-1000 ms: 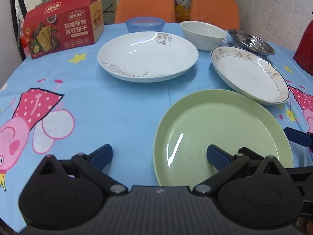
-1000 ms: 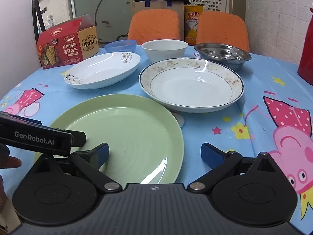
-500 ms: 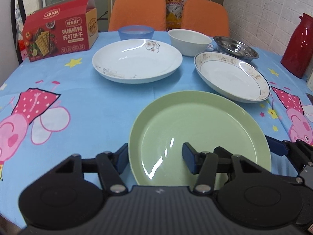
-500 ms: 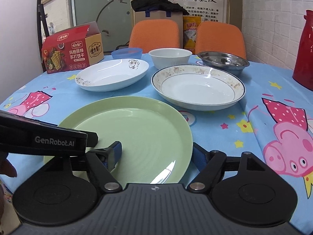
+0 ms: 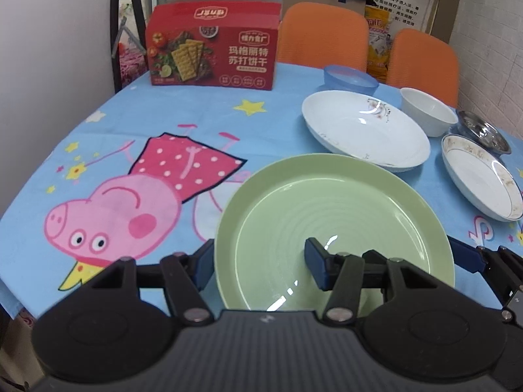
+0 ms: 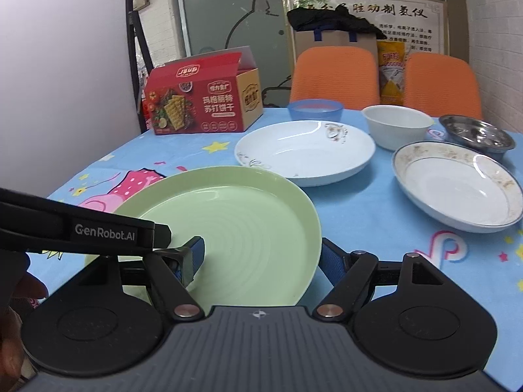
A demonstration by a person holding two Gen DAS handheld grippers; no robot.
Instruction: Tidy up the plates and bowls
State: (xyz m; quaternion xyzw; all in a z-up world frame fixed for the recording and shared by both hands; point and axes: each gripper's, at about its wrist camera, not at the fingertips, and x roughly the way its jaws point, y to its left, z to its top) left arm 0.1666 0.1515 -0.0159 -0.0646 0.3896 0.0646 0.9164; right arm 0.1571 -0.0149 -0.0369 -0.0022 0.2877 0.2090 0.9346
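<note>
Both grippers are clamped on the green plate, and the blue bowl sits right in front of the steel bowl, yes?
Not quite. Both grippers, left and right, do straddle the green plate's rim, but the blue bowl sits at the far edge behind the flowered white plate. The right wrist view shows the white bowl between it and the steel bowl.

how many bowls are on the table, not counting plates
3, all at the far side: a blue bowl nearest the red box, a white bowl to its right, and a steel bowl furthest right. None looks hidden.
</note>
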